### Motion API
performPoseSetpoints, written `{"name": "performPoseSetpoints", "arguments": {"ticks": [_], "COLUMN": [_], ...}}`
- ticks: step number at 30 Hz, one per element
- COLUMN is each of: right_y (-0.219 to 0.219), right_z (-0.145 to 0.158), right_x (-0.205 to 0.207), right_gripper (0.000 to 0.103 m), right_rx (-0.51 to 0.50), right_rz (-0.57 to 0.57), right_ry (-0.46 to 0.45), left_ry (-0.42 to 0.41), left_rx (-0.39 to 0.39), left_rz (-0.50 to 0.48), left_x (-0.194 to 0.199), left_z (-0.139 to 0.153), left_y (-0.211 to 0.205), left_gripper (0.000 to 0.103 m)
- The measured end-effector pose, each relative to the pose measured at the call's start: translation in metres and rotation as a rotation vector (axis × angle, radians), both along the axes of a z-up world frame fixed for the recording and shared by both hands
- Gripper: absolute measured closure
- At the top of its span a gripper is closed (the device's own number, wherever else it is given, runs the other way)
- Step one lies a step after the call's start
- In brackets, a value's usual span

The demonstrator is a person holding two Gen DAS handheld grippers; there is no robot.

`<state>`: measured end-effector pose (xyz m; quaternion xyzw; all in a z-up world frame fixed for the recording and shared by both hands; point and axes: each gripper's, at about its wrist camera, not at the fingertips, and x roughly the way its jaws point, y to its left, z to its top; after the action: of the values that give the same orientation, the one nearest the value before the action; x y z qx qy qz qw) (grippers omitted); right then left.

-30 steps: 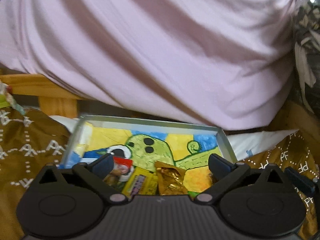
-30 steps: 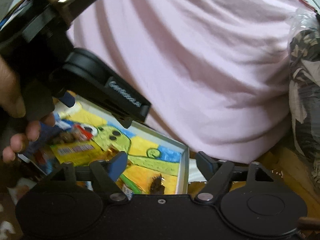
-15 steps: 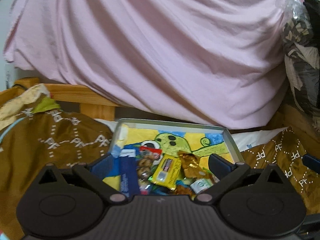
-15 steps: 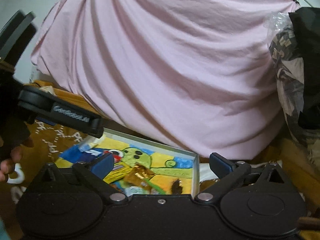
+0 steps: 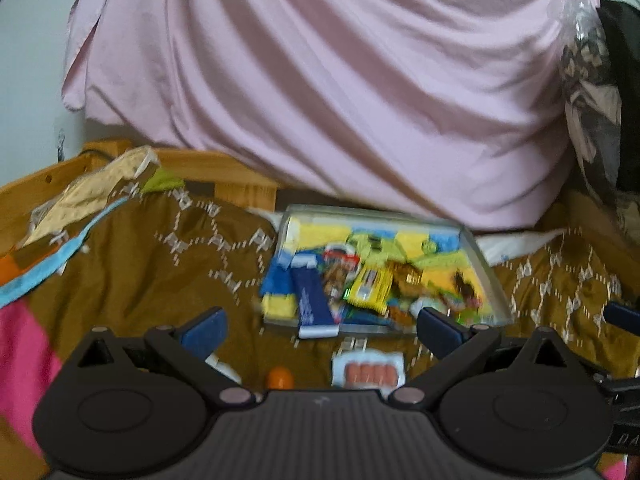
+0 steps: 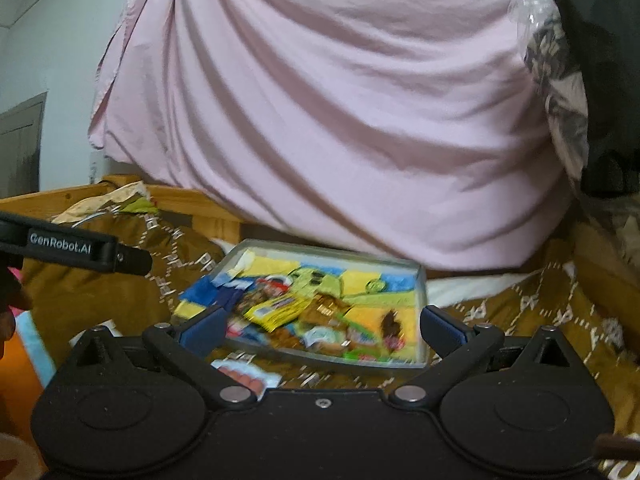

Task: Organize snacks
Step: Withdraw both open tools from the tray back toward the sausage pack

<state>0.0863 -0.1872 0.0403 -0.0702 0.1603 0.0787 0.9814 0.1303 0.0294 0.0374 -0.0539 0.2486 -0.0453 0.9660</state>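
A shallow grey tray (image 5: pixel 384 213) (image 6: pixel 332 249) with a cartoon picture on its bottom lies on a brown patterned blanket (image 5: pixel 160 256). Several snack packets are piled in it, among them a yellow one (image 5: pixel 370 290) (image 6: pixel 280 309) and a blue bar (image 5: pixel 312 304) that sticks out over the near rim. A sausage pack (image 5: pixel 370 370) (image 6: pixel 244 376) and an orange ball (image 5: pixel 280 378) lie on the blanket in front of the tray. My left gripper (image 5: pixel 322 330) is open and holds nothing, short of the tray. My right gripper (image 6: pixel 322 328) is also open with nothing between its fingers.
A pink sheet (image 5: pixel 340 80) hangs behind the tray. A wooden bed rail (image 5: pixel 224 176) runs along the back left. Crumpled wrappers (image 5: pixel 92 196) lie at the left, dark patterned cloth (image 5: pixel 592 100) at the right. The left gripper's body (image 6: pixel 76 246) reaches in from the left in the right wrist view.
Both grippers have pulled back from the tray, which now looks smaller and farther off. The sausage pack and orange ball have come into view. The right gripper's jaws have widened.
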Motion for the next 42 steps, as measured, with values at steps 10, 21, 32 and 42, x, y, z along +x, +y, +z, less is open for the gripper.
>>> {"name": "performPoseSetpoints", "arguments": {"ticks": [10, 21, 32, 42], "right_y": [0.017, 0.02, 0.022, 0.021], "right_z": [-0.024, -0.042, -0.053, -0.065], "right_x": [0.004, 0.023, 0.046, 0.077], "right_gripper": [0.001, 0.001, 0.001, 0.001], "right_rx": [-0.005, -0.015, -0.01, -0.047], "right_rz": [0.058, 0.043, 0.061, 0.185], "right_ry": [0.192, 0.288, 0.324, 0.308], "left_ry": [0.184, 0.272, 0.325, 0.207], "left_rx": [0.072, 0.118, 0.123, 0.101], "left_rz": [0.022, 0.011, 0.008, -0.02], "left_x": [-0.007, 0.007, 0.02, 0.041], "left_z": [-0.041, -0.065, -0.073, -0.071], "left_y": [0.008, 0.009, 0.011, 0.017], "left_gripper": [0.0, 0.0, 0.0, 0.0]}}
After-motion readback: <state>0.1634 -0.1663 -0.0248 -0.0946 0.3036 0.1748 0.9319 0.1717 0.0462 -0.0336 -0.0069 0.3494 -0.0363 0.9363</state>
